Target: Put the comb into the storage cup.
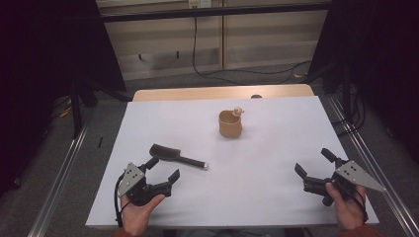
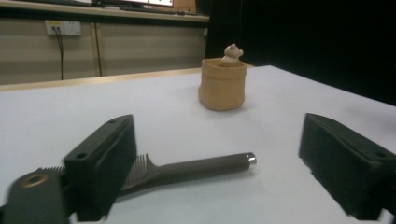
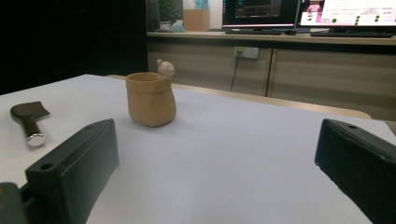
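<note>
- High view puts the left gripper [image 1: 161, 173] just short of a dark comb [image 1: 174, 155] lying flat on the white table [image 1: 257, 197], its jaws apart and nothing between them; the grasp is not yet made.
- Left gripper view shows the comb's toothed head right by the left-hand jaw, partly behind it, while the handle runs out across the gap; I cannot tell whether that jaw touches the comb.
- Right gripper [image 1: 312, 168] sits at the table's near right, well apart from everything, its jaws wide and bare.
- My reading: the work is at its start, with closing on the comb and lifting it both left to do; the tan pot [image 1: 230, 123] farther back may be where it goes.
- Comb: matte dark plastic, fine teeth, a slim round handle ending in a shiny metal cap.
- Pot: soft-sided and sack-like, rolled rim, matte clay-coloured surface, with a small pale figure [image 1: 238, 111] perched at its rim.
</note>
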